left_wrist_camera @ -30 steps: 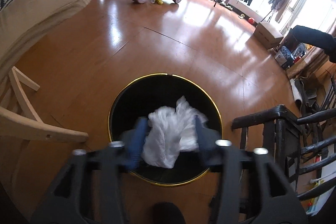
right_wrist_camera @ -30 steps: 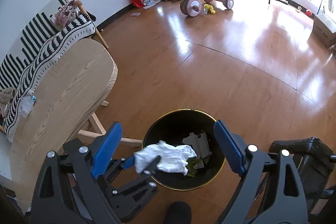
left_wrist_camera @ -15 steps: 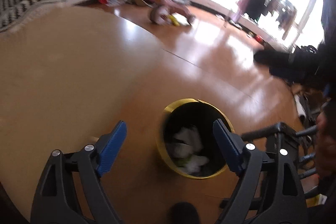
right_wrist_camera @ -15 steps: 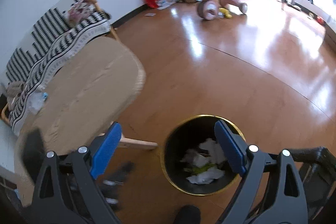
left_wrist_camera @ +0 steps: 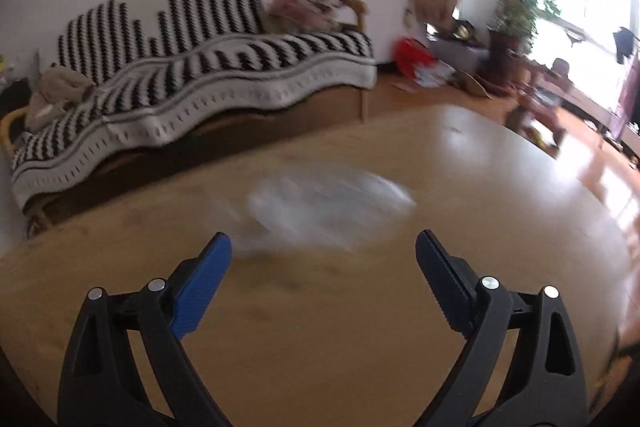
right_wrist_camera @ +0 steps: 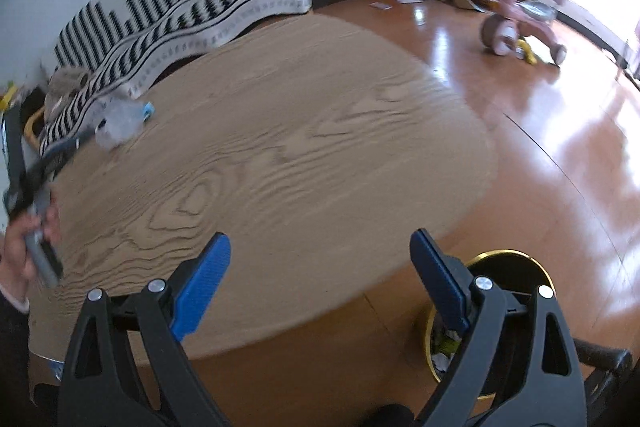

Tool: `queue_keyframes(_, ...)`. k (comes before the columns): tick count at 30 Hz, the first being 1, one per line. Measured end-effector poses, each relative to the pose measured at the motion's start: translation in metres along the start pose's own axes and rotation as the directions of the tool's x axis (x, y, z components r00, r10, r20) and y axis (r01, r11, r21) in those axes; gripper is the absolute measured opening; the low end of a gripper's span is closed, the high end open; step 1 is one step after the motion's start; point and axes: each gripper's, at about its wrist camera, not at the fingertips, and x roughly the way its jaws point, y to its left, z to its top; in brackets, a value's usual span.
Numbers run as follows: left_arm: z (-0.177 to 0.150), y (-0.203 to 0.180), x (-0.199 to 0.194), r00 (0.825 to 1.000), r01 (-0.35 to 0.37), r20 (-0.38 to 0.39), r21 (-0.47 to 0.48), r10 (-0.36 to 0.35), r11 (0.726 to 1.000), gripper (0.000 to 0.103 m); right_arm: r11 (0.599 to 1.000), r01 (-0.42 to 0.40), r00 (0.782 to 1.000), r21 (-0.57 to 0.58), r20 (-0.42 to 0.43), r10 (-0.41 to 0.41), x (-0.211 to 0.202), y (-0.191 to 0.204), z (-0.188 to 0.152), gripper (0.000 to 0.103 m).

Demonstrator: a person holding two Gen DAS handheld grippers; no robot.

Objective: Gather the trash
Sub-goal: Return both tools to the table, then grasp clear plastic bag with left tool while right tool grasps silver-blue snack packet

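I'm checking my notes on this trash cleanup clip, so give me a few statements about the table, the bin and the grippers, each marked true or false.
1. A crumpled clear plastic bottle lies on the wooden table. True.
2. The left gripper is clamped on a white tissue. False: nothing is between its fingers, and they are opening.
3. The trash bin stands on the floor beside the table. True.
4. The right gripper holds the bottle. False: it is open and empty.

No legible text, label, brand or number anywhere in either view.
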Motion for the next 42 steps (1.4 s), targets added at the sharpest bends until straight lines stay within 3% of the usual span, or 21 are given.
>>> queue_keyframes(4, 0.011, 0.015, 0.043, 0.998, 0.027, -0.062, -0.016, -0.028, 1.0, 0.09, 0.999, -0.001, 1.0, -0.033, -0.031, 0.0, 0.027, 0.026, 0.01, 0.088)
queue_keyframes(7, 0.008, 0.02, 0.077, 0.993, -0.007, -0.119, 0.034, 0.011, 0.999, 0.09, 0.999, -0.008, 0.999, -0.043, -0.047, 0.006, 0.041, 0.04, 0.015, 0.088)
queue_keyframes(9, 0.0, 0.024, 0.092, 0.986, -0.006, -0.164, 0.043, 0.013, 0.999, 0.081, 0.998, -0.019, 0.998, -0.056, -0.059, 0.016, 0.053, 0.052, 0.019, 0.088)
queue_keyframes(11, -0.006, 0.029, 0.1, 0.977, 0.028, -0.211, 0.022, -0.023, 0.999, 0.049, 0.997, -0.025, 0.998, -0.071, -0.063, 0.02, 0.062, 0.066, 0.022, 0.088)
queue_keyframes(12, -0.006, 0.034, 0.102, 0.976, 0.035, -0.216, 0.013, -0.031, 0.999, 0.044, 0.996, -0.036, 0.997, -0.082, -0.067, 0.031, 0.068, 0.075, 0.025, 0.088)
queue_keyframes(13, -0.006, 0.035, 0.1, 0.978, 0.032, -0.209, 0.026, -0.026, 0.999, 0.03, 0.995, -0.043, 0.997, -0.089, -0.069, 0.037, 0.073, 0.082, 0.027, 0.088)
queue_keyframes(16, -0.009, 0.042, 0.093, 0.977, 0.055, -0.209, 0.04, -0.046, 0.998, 0.02, 0.989, -0.09, 0.994, -0.116, -0.08, 0.081, 0.086, 0.108, 0.036, 0.085)
queue_keyframes(21, -0.026, 0.063, 0.039, 0.976, 0.103, -0.191, -0.026, -0.106, 0.994, 0.019, 0.974, -0.158, 0.986, -0.164, -0.081, 0.147, 0.109, 0.164, 0.051, 0.085)
queue_keyframes(26, -0.067, 0.097, -0.026, 0.962, 0.15, -0.209, -0.132, -0.175, 0.98, 0.019, 0.959, -0.199, 0.977, -0.204, -0.115, 0.178, 0.139, 0.219, 0.059, 0.085)
queue_keyframes(31, -0.104, 0.124, -0.072, 0.96, 0.066, -0.252, -0.211, -0.119, 0.975, 0.019, 0.962, -0.184, 0.98, -0.202, -0.111, 0.164, 0.178, 0.26, 0.089, 0.085)
queue_keyframes(35, -0.116, 0.128, -0.102, 0.967, 0.01, -0.245, -0.216, -0.064, 0.976, 0.019, 0.969, -0.142, 0.987, -0.203, -0.108, 0.122, 0.215, 0.302, 0.12, 0.085)
queue_keyframes(42, -0.113, 0.151, -0.103, 0.977, -0.024, -0.209, -0.267, -0.034, 0.963, 0.019, 0.969, -0.063, 0.996, -0.238, -0.077, 0.045, 0.262, 0.369, 0.156, 0.088)
